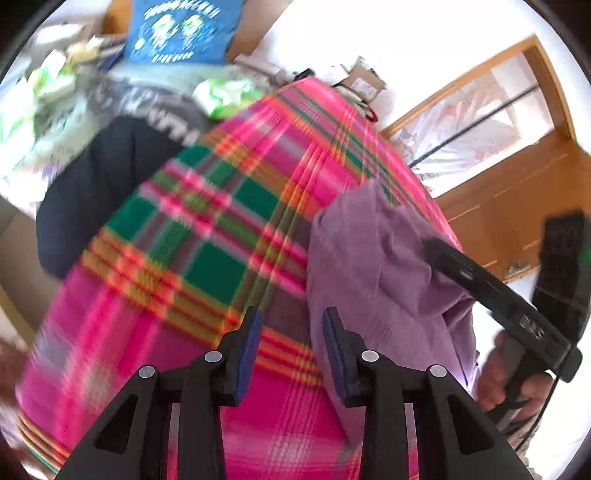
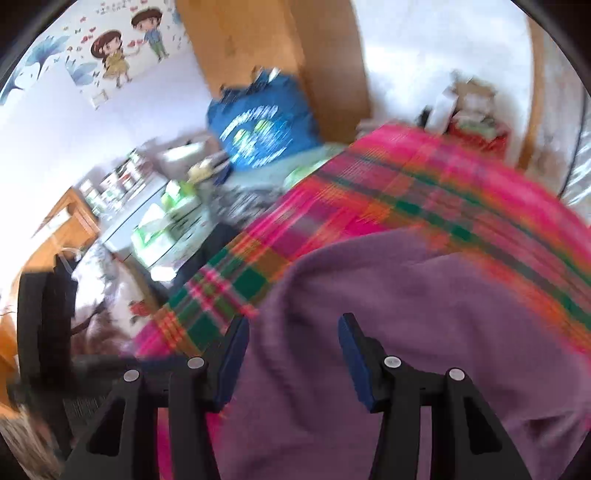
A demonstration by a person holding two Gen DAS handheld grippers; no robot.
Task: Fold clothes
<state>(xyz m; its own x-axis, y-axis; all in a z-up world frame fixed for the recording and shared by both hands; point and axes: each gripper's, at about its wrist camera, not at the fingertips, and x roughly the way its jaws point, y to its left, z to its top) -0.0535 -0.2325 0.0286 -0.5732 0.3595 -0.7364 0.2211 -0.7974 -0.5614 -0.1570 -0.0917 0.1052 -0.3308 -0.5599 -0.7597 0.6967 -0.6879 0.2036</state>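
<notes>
Your left gripper (image 1: 291, 339) is spread, its blue-padded fingers apart with nothing between them, hovering over the bright pink plaid blanket with green and orange stripes (image 1: 207, 229) that covers the work surface. The soft purple garment (image 1: 373, 258) lies crumpled on the blanket's right side, just beside your left gripper's right finger. In the left wrist view your right hand (image 1: 506, 380) holds the other tool's black handle at the right edge.

Your right gripper (image 2: 291, 354) is also spread — its fingers stand wide above the purple garment (image 2: 406, 332), which fills the space beneath and between them; whether they touch the cloth is too blurred to tell.

Beyond the blanket, a dark navy piece of clothing (image 1: 96, 192) lies at the left, and a blue printed T-shirt (image 1: 181, 29) hangs further back. White and green packages (image 2: 166, 221) sit piled at the far side — no container is clear enough to make out.
</notes>
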